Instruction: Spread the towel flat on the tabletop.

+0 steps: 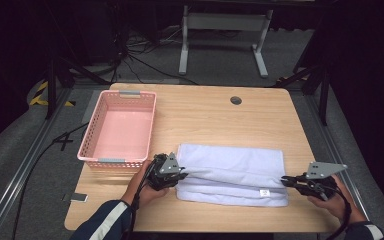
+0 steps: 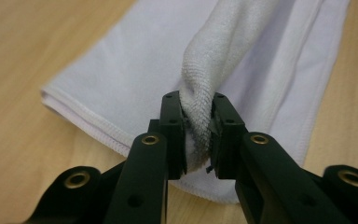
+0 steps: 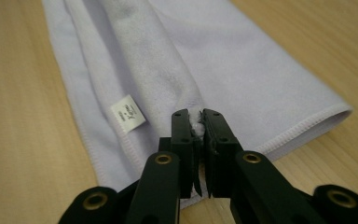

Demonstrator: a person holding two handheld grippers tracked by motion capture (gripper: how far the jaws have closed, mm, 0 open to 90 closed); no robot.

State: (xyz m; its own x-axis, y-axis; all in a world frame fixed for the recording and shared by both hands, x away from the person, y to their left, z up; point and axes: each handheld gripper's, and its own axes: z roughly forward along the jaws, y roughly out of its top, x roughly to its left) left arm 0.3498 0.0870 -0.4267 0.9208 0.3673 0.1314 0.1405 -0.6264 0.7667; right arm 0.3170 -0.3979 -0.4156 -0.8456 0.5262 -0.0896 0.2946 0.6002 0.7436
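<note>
I pinch each end of the pale lilac folded terry towel (image 1: 232,172) with left gripper (image 2: 198,133) and right gripper (image 3: 195,126), holding its upper layer taut for folding beside the pink plastic basket (image 1: 119,129).

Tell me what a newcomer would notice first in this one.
A pale folded towel lies across the near half of the wooden table, pinched at each end: the left gripper clamps a bunched fold, the right gripper the opposite edge. A pink basket sits at the table's left side, with nothing in it.
</note>
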